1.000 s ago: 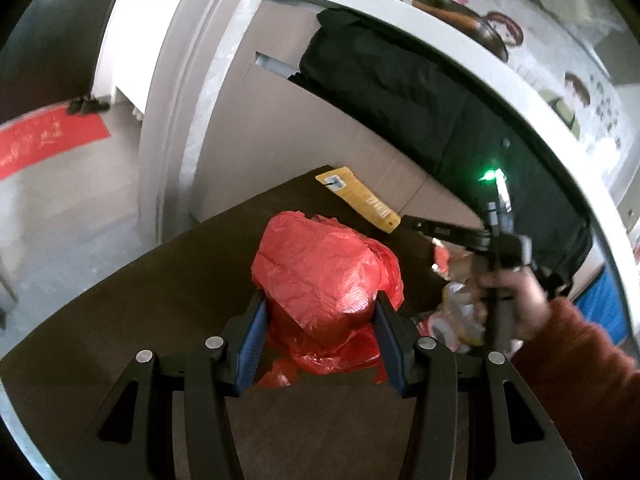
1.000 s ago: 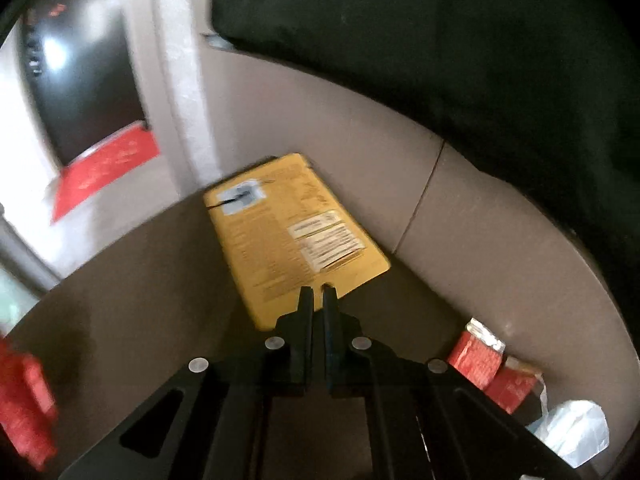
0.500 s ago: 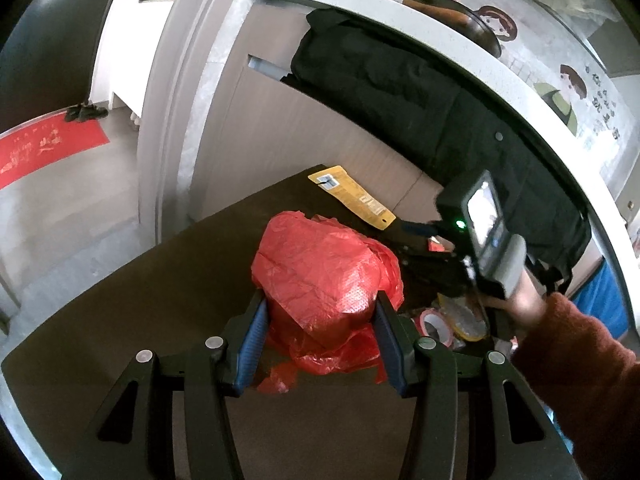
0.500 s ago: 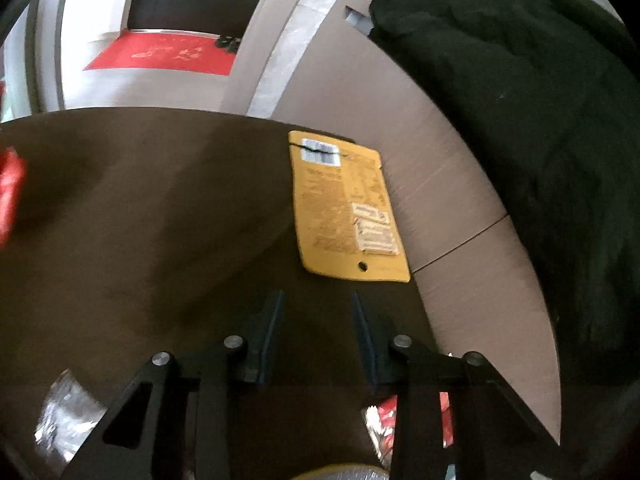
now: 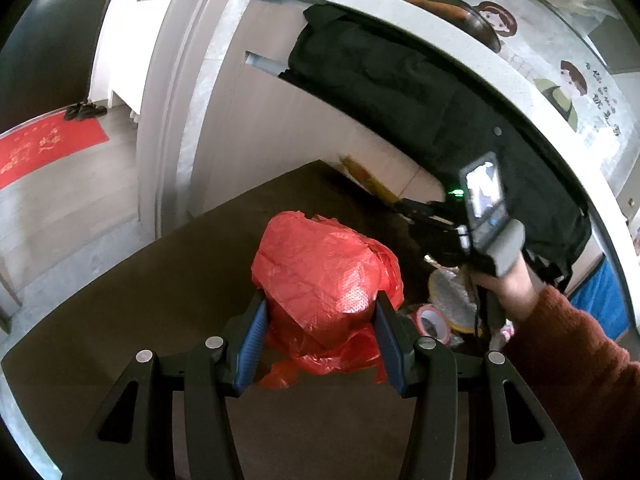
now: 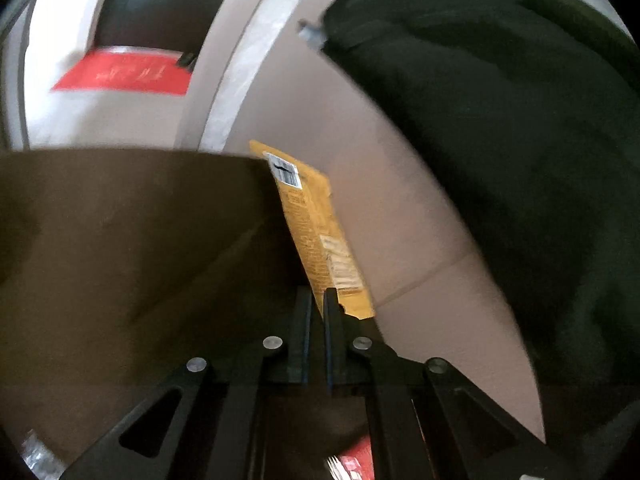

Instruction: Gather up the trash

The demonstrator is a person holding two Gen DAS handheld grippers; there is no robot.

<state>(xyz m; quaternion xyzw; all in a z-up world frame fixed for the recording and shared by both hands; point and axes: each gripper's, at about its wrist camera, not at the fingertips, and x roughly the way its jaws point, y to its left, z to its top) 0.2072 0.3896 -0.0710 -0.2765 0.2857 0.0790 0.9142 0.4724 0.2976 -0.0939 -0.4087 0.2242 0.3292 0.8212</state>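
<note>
Right hand-held gripper [image 6: 318, 300] pinches, apparently lifting, the yellow packet [image 6: 316, 232].

The bag [image 5: 320, 280] sits on the table [image 5: 120, 300], between the pads of the left gripper [image 5: 318, 344]. To its right lie a tape roll [image 5: 432, 320] and wrappers [image 5: 452, 296], below the hand [image 5: 508, 284] carrying the right gripper [image 6: 318, 300]. That gripper pinches the near end of the packet [image 6: 316, 232], which tilts up at the table's far edge, before the cabinet [image 5: 280, 120]. A coat [image 5: 420, 100] hangs over the cabinet, behind the table.
</note>
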